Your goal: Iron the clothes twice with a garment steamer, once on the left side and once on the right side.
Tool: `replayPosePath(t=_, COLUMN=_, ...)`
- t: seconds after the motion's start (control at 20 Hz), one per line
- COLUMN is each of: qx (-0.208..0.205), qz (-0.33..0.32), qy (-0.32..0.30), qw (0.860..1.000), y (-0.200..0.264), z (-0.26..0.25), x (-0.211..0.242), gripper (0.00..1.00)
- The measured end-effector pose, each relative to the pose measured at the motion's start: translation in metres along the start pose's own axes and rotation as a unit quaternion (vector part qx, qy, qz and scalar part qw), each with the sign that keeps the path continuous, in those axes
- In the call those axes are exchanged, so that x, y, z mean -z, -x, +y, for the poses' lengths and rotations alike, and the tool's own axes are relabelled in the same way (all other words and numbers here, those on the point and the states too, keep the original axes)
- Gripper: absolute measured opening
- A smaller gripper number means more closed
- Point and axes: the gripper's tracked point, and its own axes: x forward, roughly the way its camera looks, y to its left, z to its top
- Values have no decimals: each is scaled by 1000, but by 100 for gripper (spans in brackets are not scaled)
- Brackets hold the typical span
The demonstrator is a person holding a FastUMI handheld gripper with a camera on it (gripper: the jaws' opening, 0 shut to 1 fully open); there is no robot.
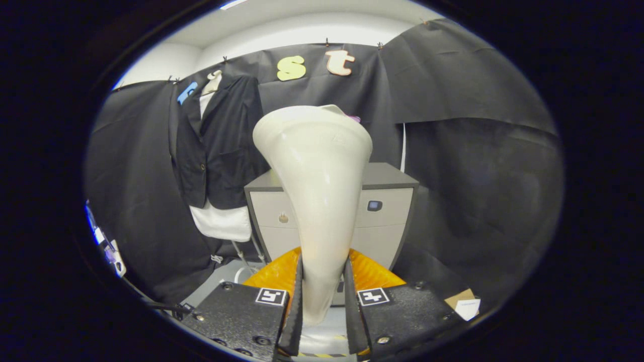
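Note:
A cream-white garment steamer (317,181) stands upright between my fingers, its narrow handle pinched by both and its wide head flaring upward. My gripper (322,296) is shut on that handle. The clothes, a black jacket (221,146) over a white shirt (221,221), hang on the booth wall well beyond the fingers and to the left of the steamer head. The steamer's front face is turned away and hidden from me.
A grey drawer cabinet (387,201) stands behind the steamer, to the right of the hanging clothes. A cardboard piece with a white label (465,304) lies on the floor at the lower right. Some small gear (108,246) sits at the far left.

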Motion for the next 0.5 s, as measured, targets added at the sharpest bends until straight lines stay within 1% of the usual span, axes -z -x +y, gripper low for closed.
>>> replayPosePath(t=0.35, qx=4, qz=0, qy=-8, qw=1000, y=-5, z=-4, x=-2, gripper=38)
replayPosePath(t=0.5, qx=13, qz=-2, qy=-11, qw=1000, y=-5, z=-10, x=-4, gripper=38)
